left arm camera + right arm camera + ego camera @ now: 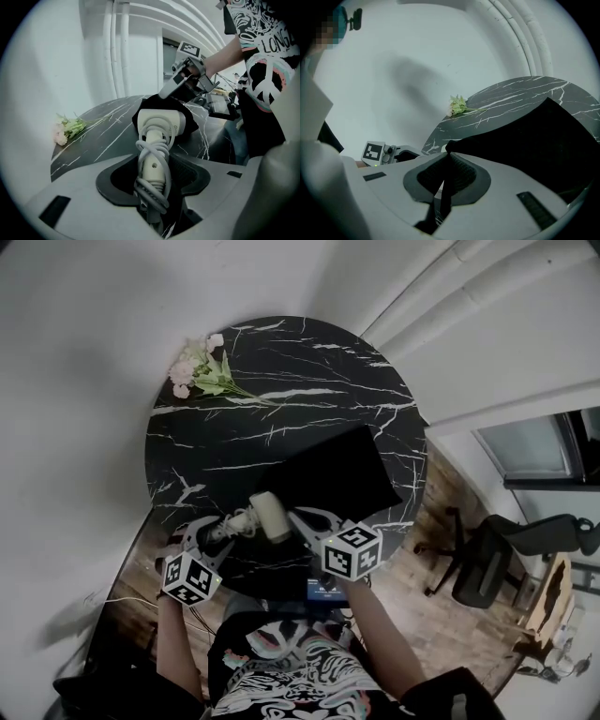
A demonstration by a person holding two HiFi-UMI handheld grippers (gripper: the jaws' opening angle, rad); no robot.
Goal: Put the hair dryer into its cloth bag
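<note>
Black marble veined in white makes up the round tabletop, whose near edge is partly hidden by the person's shirt. A black bag is spread over the near right part of the tabletop. Black on black, its outline is hard to follow, and its opening cannot be made out.

The white dryer is held over the near edge, just left of the bag, with its head turned toward the cloth. Its handle, wrapped in a grey cord, is clamped between the fingers of the left gripper. The handle's lower end is lost between them, and no plug can be picked out. Whether the dryer's head touches the bag cannot be told.

The fingers of the right gripper are pressed nearly together on a thin fold of the bag's near edge, where the cloth is raised off the marble. Pale flowers are seen at the far left edge, well apart.
</note>
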